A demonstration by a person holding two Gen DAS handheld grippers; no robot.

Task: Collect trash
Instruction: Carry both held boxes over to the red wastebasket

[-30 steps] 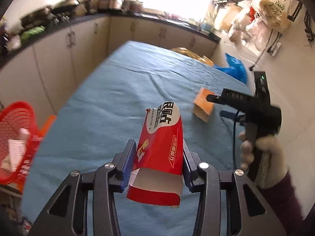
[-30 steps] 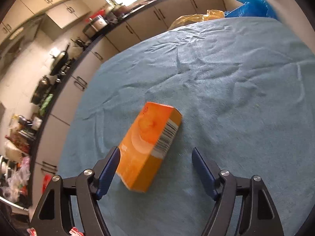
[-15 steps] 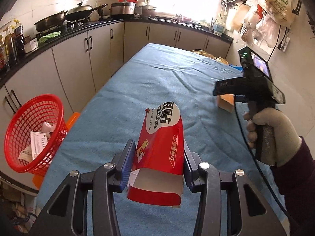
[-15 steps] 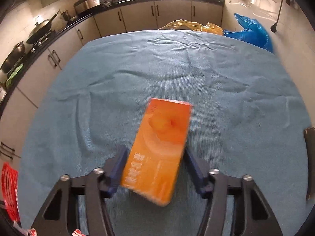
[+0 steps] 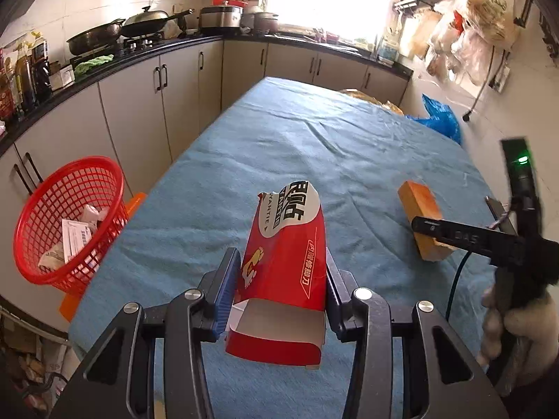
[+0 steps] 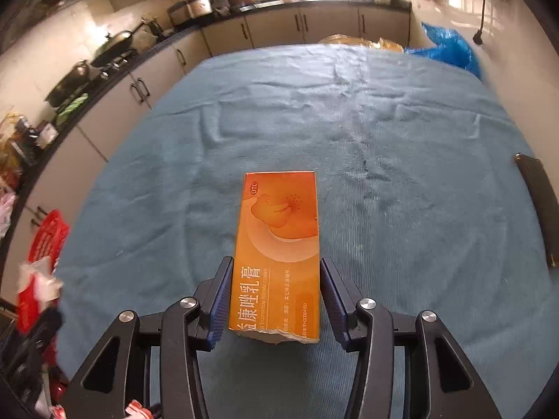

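My left gripper [image 5: 279,288] is shut on a torn red and white carton [image 5: 284,265] and holds it above the blue-covered table [image 5: 297,146]. My right gripper [image 6: 274,295] is shut on an orange medicine box [image 6: 279,255] and holds it above the cloth. The orange box [image 5: 422,223] and the right gripper [image 5: 464,235] also show in the left wrist view, at the right. A red mesh basket [image 5: 70,220] with paper scraps stands off the table's left edge; it also shows in the right wrist view [image 6: 42,255].
Kitchen cabinets and a counter with pans [image 5: 139,28] run along the left and back. A blue plastic bag [image 5: 440,122] and a yellowish bag [image 6: 356,40] lie at the table's far end. A dark flat object [image 6: 538,199] lies at the table's right edge.
My right gripper closed on the orange box and lifted it, turning it straight. My left gripper kept its hold on the red carton and swung so the basket shows more fully.
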